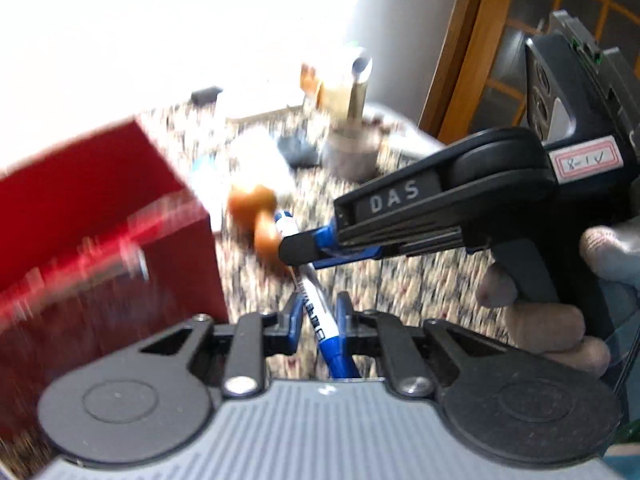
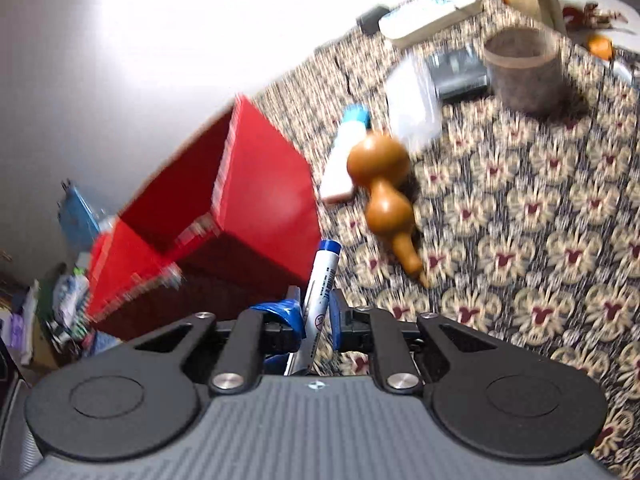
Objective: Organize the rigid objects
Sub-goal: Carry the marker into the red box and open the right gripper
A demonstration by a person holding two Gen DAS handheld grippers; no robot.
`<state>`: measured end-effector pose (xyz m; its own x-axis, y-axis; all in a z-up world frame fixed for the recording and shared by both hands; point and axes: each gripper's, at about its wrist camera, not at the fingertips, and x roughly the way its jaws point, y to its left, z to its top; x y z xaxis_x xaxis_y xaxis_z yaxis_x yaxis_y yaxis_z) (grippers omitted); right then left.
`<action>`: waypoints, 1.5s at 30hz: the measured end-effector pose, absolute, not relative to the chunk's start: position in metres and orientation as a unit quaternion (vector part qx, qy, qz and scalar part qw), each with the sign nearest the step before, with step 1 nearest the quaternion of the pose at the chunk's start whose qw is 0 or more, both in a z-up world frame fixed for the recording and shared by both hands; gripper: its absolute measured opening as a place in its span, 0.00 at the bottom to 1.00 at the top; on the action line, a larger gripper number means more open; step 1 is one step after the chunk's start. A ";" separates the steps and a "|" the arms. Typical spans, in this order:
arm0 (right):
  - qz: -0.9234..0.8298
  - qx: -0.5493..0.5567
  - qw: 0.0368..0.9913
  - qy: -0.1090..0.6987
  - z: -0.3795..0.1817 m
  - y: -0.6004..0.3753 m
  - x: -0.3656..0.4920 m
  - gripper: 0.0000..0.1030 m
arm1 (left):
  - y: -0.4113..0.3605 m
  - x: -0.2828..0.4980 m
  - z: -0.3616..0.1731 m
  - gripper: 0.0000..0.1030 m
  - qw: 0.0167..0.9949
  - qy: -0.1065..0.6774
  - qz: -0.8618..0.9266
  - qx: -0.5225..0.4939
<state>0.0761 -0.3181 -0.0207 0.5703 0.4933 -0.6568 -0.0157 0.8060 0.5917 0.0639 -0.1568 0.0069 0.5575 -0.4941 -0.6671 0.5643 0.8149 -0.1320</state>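
A white marker with a blue cap (image 1: 316,312) stands between my left gripper's (image 1: 318,314) blue fingers, which are shut on it. My right gripper (image 1: 298,250) comes in from the right and pinches the same marker higher up. In the right wrist view the marker (image 2: 320,292) pokes up between my right gripper's (image 2: 318,318) closed fingers. An open red box (image 2: 256,192) stands on the patterned tablecloth just left of the marker; it also shows in the left wrist view (image 1: 100,220). A brown wooden gourd (image 2: 384,188) lies to the right of the box.
A white bottle with a blue cap (image 2: 346,148) lies beside the gourd. A brown cup (image 2: 524,68), a dark device (image 2: 456,68), a clear plastic bag (image 2: 412,100) and a white box (image 2: 428,12) sit farther back. Clutter lies below the table's left edge (image 2: 60,300).
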 end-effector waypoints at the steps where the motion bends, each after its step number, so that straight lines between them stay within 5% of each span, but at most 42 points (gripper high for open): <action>1: 0.155 0.273 0.849 0.425 -0.010 -0.321 0.078 0.00 | -0.156 0.067 0.017 0.09 0.886 0.349 -0.300 0.047; 12: 0.287 0.194 0.875 0.339 0.071 -0.250 0.154 0.00 | -0.074 0.121 0.070 0.10 0.932 0.304 -0.199 0.004; 31: 0.387 0.128 0.779 0.477 -0.011 -0.067 0.249 0.00 | 0.075 0.184 0.010 0.09 0.902 0.427 -0.026 -0.062; 41: 0.354 0.187 0.809 0.431 -0.006 -0.090 0.243 0.06 | 0.076 0.173 0.019 0.10 0.906 0.415 -0.002 -0.088; 44: 0.331 0.201 0.825 0.412 -0.003 -0.097 0.239 0.08 | 0.069 0.167 0.026 0.20 0.908 0.410 -0.004 -0.087; 45: 0.331 0.204 0.827 0.407 -0.002 -0.099 0.237 0.08 | 0.065 0.164 0.029 0.32 0.911 0.405 -0.001 -0.080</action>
<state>0.2374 -0.0991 -0.0025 0.4502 0.7127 -0.5379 -0.3817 0.6982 0.6057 0.1639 0.0653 0.0294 0.6719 -0.0670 -0.7376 -0.0627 0.9872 -0.1467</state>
